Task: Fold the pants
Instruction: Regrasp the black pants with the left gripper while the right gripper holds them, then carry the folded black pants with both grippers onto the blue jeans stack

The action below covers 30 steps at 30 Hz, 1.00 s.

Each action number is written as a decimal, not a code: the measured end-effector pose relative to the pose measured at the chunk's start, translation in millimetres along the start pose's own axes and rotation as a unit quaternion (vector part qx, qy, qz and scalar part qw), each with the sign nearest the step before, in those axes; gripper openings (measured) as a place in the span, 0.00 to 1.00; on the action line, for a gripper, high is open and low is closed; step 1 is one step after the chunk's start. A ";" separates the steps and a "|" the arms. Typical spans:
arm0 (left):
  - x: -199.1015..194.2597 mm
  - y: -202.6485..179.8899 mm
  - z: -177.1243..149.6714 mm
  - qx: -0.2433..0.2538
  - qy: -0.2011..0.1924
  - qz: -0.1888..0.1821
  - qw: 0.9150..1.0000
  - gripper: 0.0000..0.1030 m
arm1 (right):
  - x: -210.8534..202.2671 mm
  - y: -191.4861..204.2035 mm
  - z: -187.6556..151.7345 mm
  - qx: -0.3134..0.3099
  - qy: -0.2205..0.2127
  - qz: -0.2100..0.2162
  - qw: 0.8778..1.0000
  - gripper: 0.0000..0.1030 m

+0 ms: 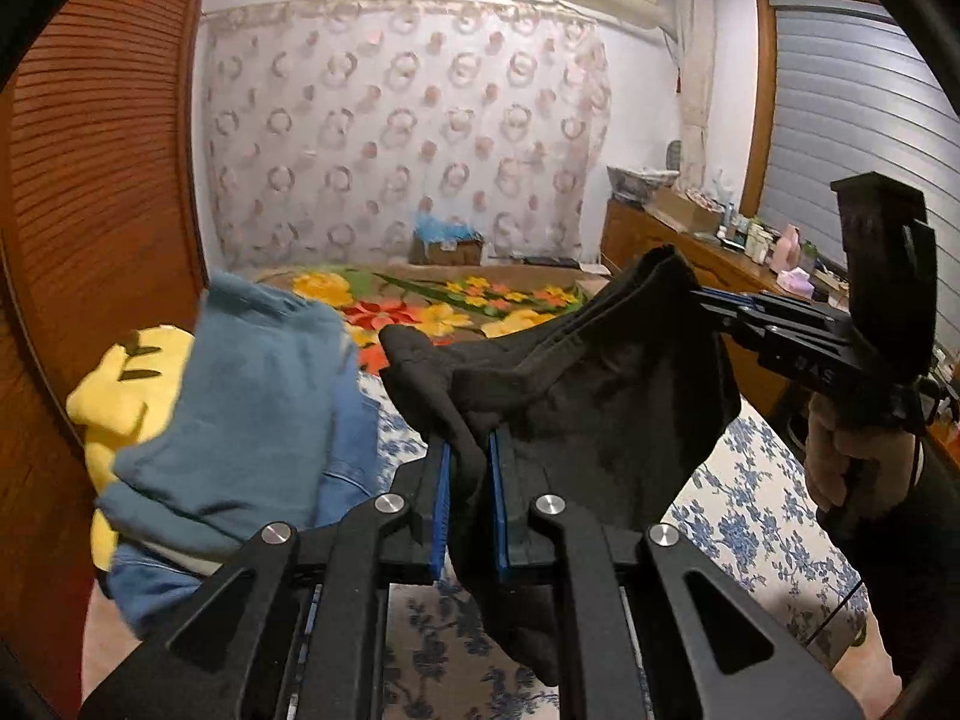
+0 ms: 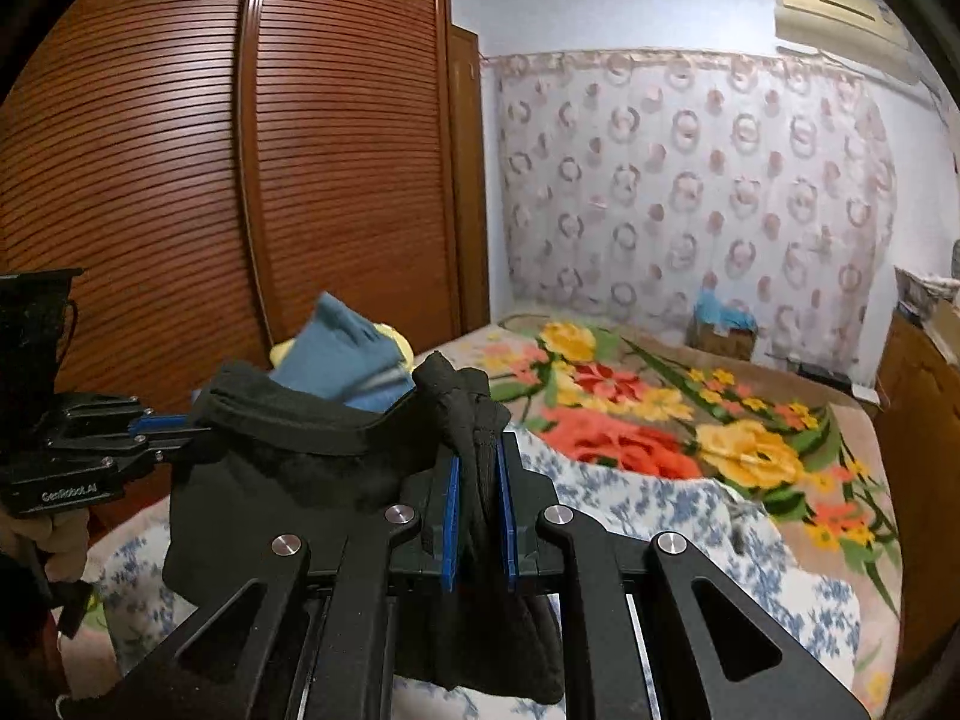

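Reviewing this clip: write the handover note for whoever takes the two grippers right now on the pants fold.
Left gripper: shut on a bunched edge of the black pants.
Right gripper: shut on another bunched edge of the same pants.
The pants hang stretched between the two grippers, lifted above the blue-flowered sheet on the bed; the lower part droops below the jaws.
A pile of blue clothes sits to the left, near the wardrobe, over something yellow.
Done: both ends gripped and raised.
Left: no fold shows yet. Probably lay the pants flat on the sheet, then fold them.
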<state>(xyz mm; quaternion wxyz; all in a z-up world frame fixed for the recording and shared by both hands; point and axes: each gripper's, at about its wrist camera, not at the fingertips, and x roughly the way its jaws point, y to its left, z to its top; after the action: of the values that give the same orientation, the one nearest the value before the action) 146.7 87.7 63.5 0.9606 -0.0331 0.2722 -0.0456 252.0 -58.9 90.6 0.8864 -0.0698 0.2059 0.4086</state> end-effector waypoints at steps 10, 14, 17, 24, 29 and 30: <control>-21.2 41.0 15.3 -0.015 -0.039 0.028 0.999 0.12 | 52.7 8.7 32.3 -0.042 -0.019 0.017 0.999 0.11; -20.7 57.0 20.3 -0.023 -0.045 0.038 0.998 0.12 | 81.3 8.0 42.7 -0.046 -0.019 0.023 0.999 0.11; -25.3 67.9 22.3 -0.024 -0.057 0.052 0.997 0.12 | 104.8 7.8 51.7 -0.049 -0.021 0.032 0.998 0.11; -17.2 103.6 13.0 -0.063 -0.057 0.087 0.993 0.12 | 174.3 17.9 64.3 -0.076 -0.007 0.078 0.994 0.11; 0.8 126.8 -4.7 -0.090 -0.033 0.108 0.989 0.12 | 225.9 24.2 65.4 -0.088 0.024 0.094 0.991 0.11; 6.5 131.7 -9.2 -0.097 -0.024 0.114 0.988 0.12 | 235.2 24.4 65.4 -0.088 0.031 0.096 0.991 0.11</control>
<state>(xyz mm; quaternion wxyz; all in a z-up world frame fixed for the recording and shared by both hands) 156.5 217.5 40.6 0.9580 -0.0959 0.2542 0.0915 390.5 139.9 51.6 0.8267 -0.1397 0.2025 0.5060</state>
